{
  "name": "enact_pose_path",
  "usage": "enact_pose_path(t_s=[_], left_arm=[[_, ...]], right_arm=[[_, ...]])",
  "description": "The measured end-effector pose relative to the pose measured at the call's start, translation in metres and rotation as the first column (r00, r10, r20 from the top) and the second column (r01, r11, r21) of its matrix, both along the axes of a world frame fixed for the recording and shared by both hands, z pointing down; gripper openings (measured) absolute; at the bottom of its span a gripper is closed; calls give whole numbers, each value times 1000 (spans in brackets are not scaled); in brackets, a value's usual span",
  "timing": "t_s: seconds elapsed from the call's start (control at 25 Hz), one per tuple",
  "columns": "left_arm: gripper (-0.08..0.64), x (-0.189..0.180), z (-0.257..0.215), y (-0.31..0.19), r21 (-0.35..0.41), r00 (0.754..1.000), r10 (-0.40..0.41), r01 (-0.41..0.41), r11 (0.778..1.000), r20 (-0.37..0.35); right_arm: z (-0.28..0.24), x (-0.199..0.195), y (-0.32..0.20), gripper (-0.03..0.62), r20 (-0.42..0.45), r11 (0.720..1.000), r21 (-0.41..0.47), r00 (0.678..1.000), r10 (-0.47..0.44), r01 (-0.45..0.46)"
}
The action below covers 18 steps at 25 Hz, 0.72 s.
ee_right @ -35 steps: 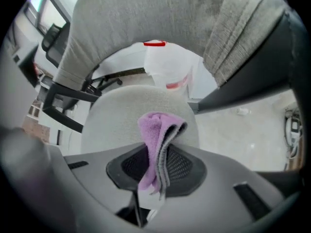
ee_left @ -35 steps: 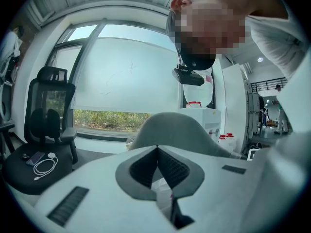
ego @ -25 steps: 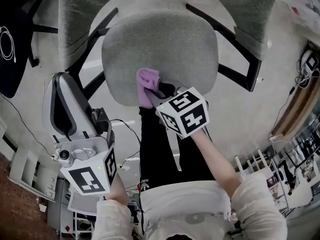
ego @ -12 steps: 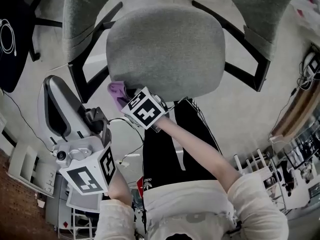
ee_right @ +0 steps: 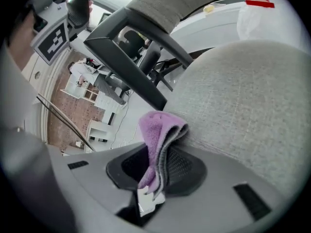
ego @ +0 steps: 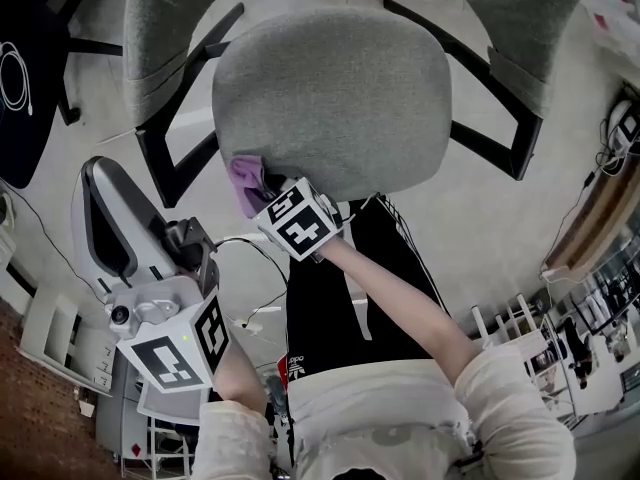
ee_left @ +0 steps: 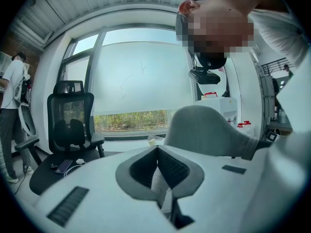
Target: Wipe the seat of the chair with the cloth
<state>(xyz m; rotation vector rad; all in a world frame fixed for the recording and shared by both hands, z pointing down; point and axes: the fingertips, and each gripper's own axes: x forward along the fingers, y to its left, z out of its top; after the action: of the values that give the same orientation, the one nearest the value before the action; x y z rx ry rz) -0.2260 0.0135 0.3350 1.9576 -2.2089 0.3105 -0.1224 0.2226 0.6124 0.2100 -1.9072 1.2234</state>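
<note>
Right tool point(ee_right: 156, 165) clamping cloth point(ee_right: 158, 135), shifted to seat's point(ego: 330, 98) left edge

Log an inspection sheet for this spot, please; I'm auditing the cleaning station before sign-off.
Surface: grey fabric chair seat, nothing lying on it.
Job's things: purple cloth at the seat's near edge, person's left side.
Clutter: phone on a black mesh chair.
Tools: right tool shut on the purple cloth; left tool shut, empty.
Cables: white cable coiled on a black surface.
Surroundings: large window; person standing at left.
</note>
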Motion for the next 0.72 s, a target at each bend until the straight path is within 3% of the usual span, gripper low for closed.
enact_pose_path(t_s=[0.36,0.72], left_arm=[[14,15,-2,-8,7,999,38,-38,999,-8],[14,38,2,-19,0,994,107,-107,994,-18]], right_arm=[[0,107,-22,89,-131,998,45,990,47,-42],[-1,204,-43,89,-298,991,116,950,96,-63]])
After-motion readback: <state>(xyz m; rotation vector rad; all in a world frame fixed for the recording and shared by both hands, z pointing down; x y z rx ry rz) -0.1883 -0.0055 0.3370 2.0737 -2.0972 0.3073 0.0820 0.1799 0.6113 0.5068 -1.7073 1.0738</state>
